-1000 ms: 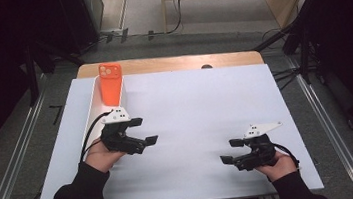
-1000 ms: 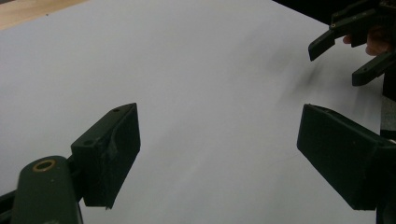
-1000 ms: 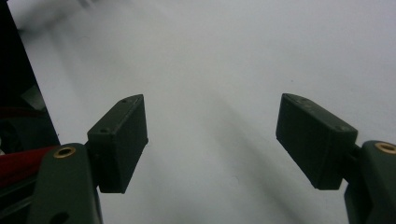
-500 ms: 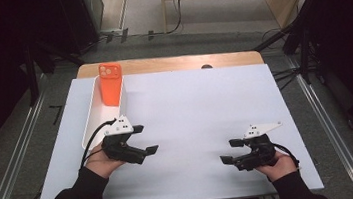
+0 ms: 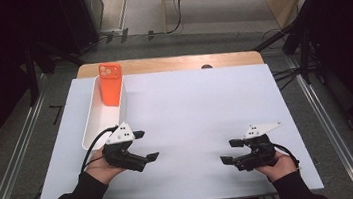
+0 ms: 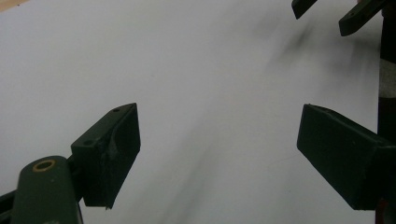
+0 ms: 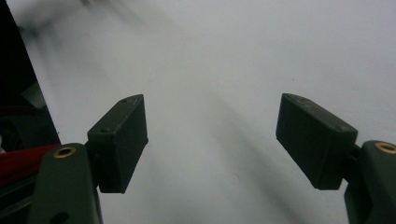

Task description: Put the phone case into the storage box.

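Two hand-held tongs rest low over a white tabletop (image 5: pixel 180 104), left tongs (image 5: pixel 145 146) and right tongs (image 5: pixel 230 152) both released and empty; an orange phone (image 5: pixel 111 83) leans in a white tray (image 5: pixel 92 123) behind the left tongs

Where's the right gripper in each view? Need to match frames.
High view: right gripper at lower right, in the person's hand, jaws open and pointing left.
Left gripper view: top right corner, two jaw tips over the sheet.
Right gripper view: its own open jaws rise from the bottom, nothing between them.
Shared landmark: the white sheet under it in all three.
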The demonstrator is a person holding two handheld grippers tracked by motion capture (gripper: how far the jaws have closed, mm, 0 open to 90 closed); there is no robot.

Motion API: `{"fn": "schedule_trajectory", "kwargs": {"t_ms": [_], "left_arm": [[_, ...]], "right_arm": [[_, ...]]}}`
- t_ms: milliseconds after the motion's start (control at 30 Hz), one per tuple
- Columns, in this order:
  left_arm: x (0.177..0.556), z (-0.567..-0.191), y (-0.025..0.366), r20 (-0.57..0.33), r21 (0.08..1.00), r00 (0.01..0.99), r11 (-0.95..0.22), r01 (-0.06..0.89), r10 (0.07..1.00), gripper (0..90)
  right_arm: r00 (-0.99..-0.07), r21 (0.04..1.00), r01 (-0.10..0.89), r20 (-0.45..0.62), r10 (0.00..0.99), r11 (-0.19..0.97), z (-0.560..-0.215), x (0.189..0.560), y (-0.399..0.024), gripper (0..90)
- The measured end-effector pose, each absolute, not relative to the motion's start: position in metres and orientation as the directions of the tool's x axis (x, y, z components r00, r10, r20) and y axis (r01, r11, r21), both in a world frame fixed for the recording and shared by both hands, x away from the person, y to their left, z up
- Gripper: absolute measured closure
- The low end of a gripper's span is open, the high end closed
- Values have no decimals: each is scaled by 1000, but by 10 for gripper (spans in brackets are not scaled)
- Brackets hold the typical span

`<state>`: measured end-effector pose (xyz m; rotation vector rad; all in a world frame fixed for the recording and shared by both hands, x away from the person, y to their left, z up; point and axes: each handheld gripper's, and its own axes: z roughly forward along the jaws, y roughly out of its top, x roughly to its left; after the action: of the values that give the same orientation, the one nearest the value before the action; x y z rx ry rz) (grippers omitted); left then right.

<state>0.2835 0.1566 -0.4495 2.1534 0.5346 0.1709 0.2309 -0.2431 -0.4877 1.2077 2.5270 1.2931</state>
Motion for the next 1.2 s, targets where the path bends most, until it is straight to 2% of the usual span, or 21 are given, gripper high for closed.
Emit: {"fn": "schedule_trajectory", "kwargs": {"t_ms": [1200], "left_arm": [[265,-467,164,-57,762,918,-577,295,393,135]], "right_arm": [[-697,706,616,282,660,349,-489,231,-242,237]]}}
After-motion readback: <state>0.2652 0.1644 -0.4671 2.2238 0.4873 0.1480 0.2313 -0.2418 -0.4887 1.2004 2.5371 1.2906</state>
